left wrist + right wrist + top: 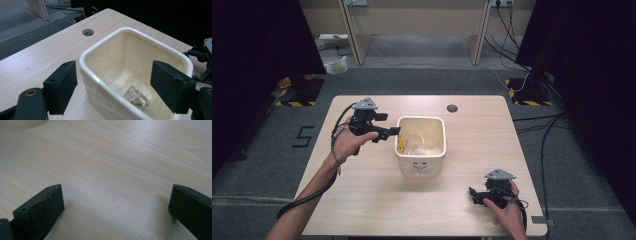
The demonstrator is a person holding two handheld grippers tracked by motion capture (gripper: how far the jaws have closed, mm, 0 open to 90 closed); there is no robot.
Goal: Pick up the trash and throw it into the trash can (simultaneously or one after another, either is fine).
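Note:
A cream square bin (421, 167) with a thin liner stands in the middle of the wooden table (362, 200). Inside the bin (160, 47) lie a clear plastic cup (123, 81) and a small printed wrapper (137, 98). My left gripper (395, 131) hovers at the bin's left rim, held open, its jaws spread over the rim with nothing between them. My right gripper (472, 194) rests low near the table's front right, open over bare wood (117, 182); nothing lies between its jaws.
A round cable hole (452, 108) sits near the table's far edge. Beyond the table are grey carpet, desk legs (354, 35) and cables. Black curtains flank both sides. The right gripper also appears at the edge of the left gripper view (202, 57).

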